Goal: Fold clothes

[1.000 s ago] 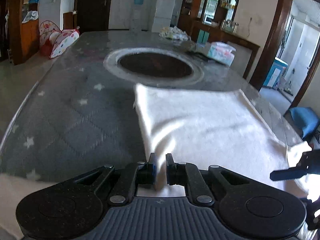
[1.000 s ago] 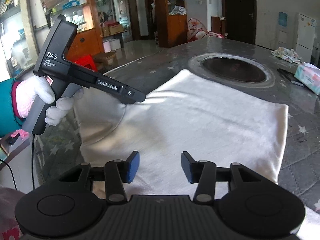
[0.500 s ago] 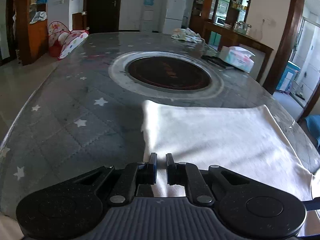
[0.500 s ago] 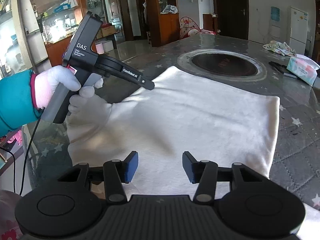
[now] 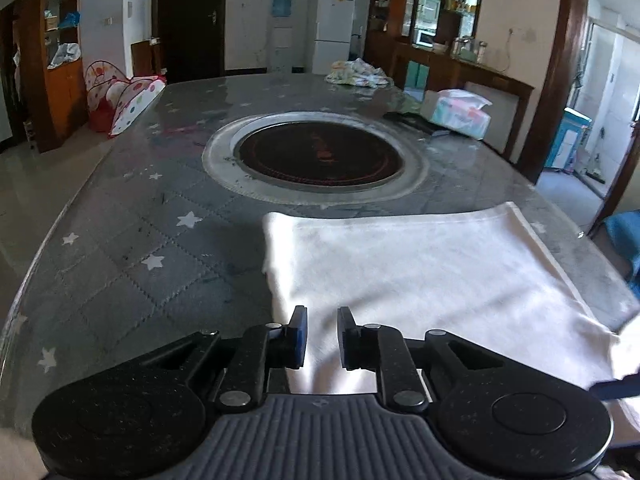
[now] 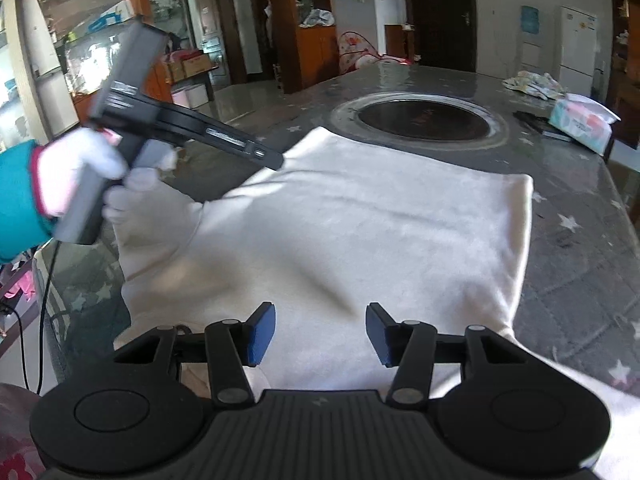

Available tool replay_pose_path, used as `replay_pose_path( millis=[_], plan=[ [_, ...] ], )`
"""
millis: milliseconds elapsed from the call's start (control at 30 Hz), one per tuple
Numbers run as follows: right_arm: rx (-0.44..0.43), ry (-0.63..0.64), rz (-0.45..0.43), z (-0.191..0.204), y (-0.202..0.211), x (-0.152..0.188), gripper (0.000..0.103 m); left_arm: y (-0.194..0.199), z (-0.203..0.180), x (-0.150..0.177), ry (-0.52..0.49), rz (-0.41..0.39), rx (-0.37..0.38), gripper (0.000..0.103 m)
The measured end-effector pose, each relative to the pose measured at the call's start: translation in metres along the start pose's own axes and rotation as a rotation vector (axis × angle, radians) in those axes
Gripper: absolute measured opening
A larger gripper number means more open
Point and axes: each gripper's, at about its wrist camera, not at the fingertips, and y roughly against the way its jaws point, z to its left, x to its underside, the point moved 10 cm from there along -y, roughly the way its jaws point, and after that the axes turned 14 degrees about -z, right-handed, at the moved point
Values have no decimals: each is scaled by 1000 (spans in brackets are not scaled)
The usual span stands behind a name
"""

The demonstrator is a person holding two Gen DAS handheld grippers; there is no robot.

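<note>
White garment (image 5: 424,276): flat on the grey star-patterned table (image 5: 132,240), lower centre of both views, just short of the round inset burner (image 5: 320,156). Left gripper (image 5: 322,338): fingers a narrow gap apart over the cloth, gripping nothing. Right gripper (image 6: 320,330): fingers wide apart, empty. Right view alone shows the white-gloved hand (image 6: 86,170) holding the left tool, upper left
</note>
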Motion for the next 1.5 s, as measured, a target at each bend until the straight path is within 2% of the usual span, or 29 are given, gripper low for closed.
replay_pose_path(
  millis=[167,300,367,533,633,733,900,1167,1267,1400,1500],
  plan=[
    [12,-1,-8,4,18,6,51,40,-25,6,-34,-22,65,22],
    [10,47,14,13,26,17,51,70,-54,26,-98,-23,133,22],
    [15,83,11,18,29,19,51,82,-67,39,-125,-22,159,30],
    [18,140,15,31,32,25,51,101,-95,65,-232,-41,192,33],
    [20,161,16,37,33,31,50,103,-103,78,-279,-21,202,33],
    [61,110,-20,26,48,25,50,104,-105,84,-296,-7,207,33],
    [130,24,-79,8,75,15,50,104,-100,70,-255,-28,196,36],
    [353,-121,-99,-64,105,30,50,98,-123,58,-233,-39,247,38],
    [437,-176,-106,-91,117,36,50,96,-133,58,-232,-39,267,46],
    [548,-250,-115,-126,134,44,49,96,-140,58,-228,-42,281,48],
    [601,-305,-113,-146,141,55,49,95,-144,58,-225,-41,287,50]
  ],
)
